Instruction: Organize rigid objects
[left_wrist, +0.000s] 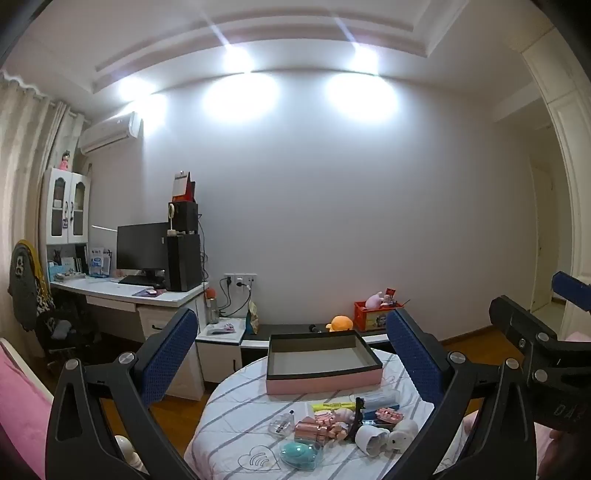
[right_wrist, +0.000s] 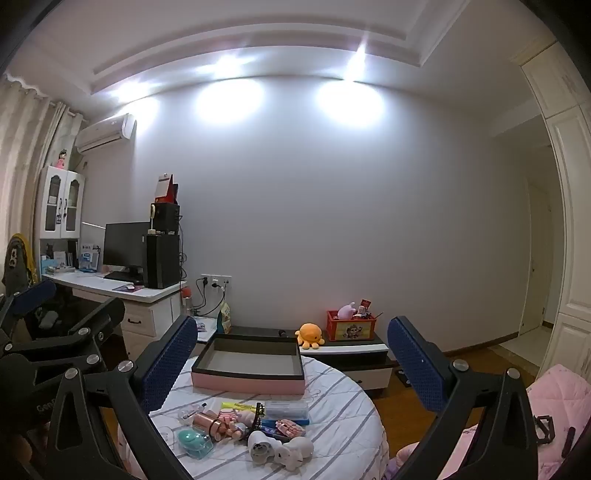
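A round table (left_wrist: 236, 413) (right_wrist: 343, 410) with a striped cloth carries an empty pink box (left_wrist: 321, 360) (right_wrist: 251, 363) with a dark rim at its far side. In front of the box lies a cluster of small items: a teal case (left_wrist: 299, 454) (right_wrist: 194, 441), a rose-gold item (left_wrist: 312, 430) (right_wrist: 207, 421), a yellow marker (left_wrist: 332, 406) (right_wrist: 238, 405), a clear case (left_wrist: 380, 398) (right_wrist: 286, 408) and white figurines (left_wrist: 384, 435) (right_wrist: 280, 448). My left gripper (left_wrist: 291, 354) and right gripper (right_wrist: 291, 354) both stand open above the near side of the table, holding nothing.
A desk (left_wrist: 125, 291) with a monitor and computer tower stands at the left wall. A low cabinet (right_wrist: 347, 349) behind the table bears an orange plush and a red crate (right_wrist: 351, 326) of toys. Pink bedding (right_wrist: 557, 406) lies at the right, wooden floor around the table.
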